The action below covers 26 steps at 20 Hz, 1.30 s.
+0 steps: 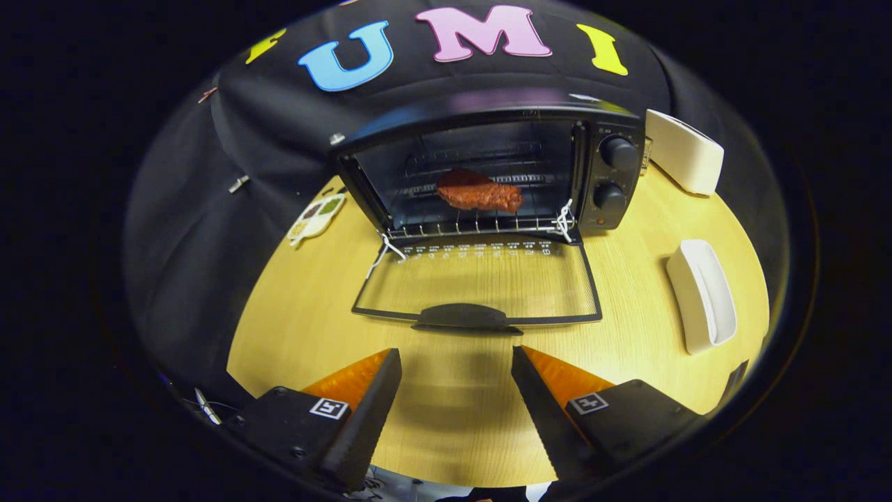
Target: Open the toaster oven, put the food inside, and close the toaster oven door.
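One toaster oven (488,167) stands at the far edge of the surface (453,411), and its glass door (481,282) hangs fully down, flat toward the claw, one handle (465,317) at its near rim. Inside, one piece of reddish food (479,191) lies on the wire rack (481,224). Two knobs (616,151) are stacked on the oven's right panel. The claw (456,366) is spread wide, pinching nothing, both tips just short of the handle. Two white dishes: one (702,294) by the right edge, one (683,152) at the far right corner. One patterned card (317,217) lies left of the oven.
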Tool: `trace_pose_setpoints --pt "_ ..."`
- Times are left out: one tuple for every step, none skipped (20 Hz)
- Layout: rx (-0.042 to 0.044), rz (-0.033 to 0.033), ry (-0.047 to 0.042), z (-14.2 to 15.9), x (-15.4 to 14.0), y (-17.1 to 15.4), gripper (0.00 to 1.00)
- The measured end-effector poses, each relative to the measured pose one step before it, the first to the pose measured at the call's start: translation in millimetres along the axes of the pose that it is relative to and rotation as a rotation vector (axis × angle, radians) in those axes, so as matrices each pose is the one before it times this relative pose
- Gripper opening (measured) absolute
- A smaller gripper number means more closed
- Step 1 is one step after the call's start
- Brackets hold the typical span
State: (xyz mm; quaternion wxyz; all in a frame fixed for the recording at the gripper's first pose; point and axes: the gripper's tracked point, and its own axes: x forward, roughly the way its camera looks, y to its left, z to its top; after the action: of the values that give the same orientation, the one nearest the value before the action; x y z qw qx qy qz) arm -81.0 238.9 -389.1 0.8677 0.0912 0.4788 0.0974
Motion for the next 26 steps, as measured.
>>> trace_pose_setpoints --pt "-0.00219 -0.03376 0.02535 -5.46 7.57 -4.56 0.98" --pt "0.01049 -0.02960 0.01705 -3.86 7.15 -2.49 0.99" --pt "0.01650 -0.02127 0.00791 -1.96 7.27 -0.88 0.99" --pt "0.01897 -0.01305 0.00655 -1.08 4.56 1.15 0.99" --pt "0.01101 -0.00692 0.00812 -2.35 4.11 1.83 0.99" --pt "-0.00121 -0.00487 0.00472 -1.22 3.36 0.68 0.99" --pt "-0.00565 -0.00641 0.00638 -1.60 3.25 0.14 0.99" --pt "-0.00358 -0.00375 0.00782 -1.66 2.90 1.10 0.99" --pt "-0.00262 -0.01259 0.01040 -2.29 4.26 -1.02 0.99" --pt "0.00554 -0.01071 0.01345 -3.40 5.09 -0.82 0.99" --pt "0.00216 -0.01302 0.01693 -3.02 2.48 -0.64 0.99" --pt "-0.00966 -0.01237 -0.03376 7.07 2.45 -0.68 0.99" --pt "-0.02991 -0.01017 0.01332 -1.15 4.02 -0.47 0.98" --pt "-0.03222 -0.01865 -0.01647 5.06 3.05 -2.77 0.98" --pt "-0.01658 -0.01826 0.01565 -0.91 0.62 -1.57 0.98" --pt "0.01402 -0.00503 -0.00185 1.62 -1.05 1.83 0.98" --pt "0.01297 0.00024 -0.01016 2.43 -0.08 1.62 0.97" --pt "0.00016 0.00337 -0.01322 0.51 0.09 -0.45 0.98" --pt "-0.01330 -0.00085 -0.01093 0.01 -2.39 -0.83 0.99" --pt "-0.00616 0.00088 -0.01319 1.36 -3.17 -0.81 0.99" --pt "0.00650 0.00178 -0.00923 1.43 -3.78 0.11 0.99" --pt "0.01311 0.00416 -0.01333 2.67 -5.35 0.17 0.98" --pt "0.01375 0.00540 -0.01214 3.44 -5.18 0.28 0.98" --pt "0.01284 0.00757 -0.01140 2.16 -4.76 0.63 0.98" --pt "0.00511 0.00710 -0.01194 2.98 -4.27 0.00 0.98" --pt "0.00103 0.00769 -0.01139 1.46 -3.20 -0.01 0.98"
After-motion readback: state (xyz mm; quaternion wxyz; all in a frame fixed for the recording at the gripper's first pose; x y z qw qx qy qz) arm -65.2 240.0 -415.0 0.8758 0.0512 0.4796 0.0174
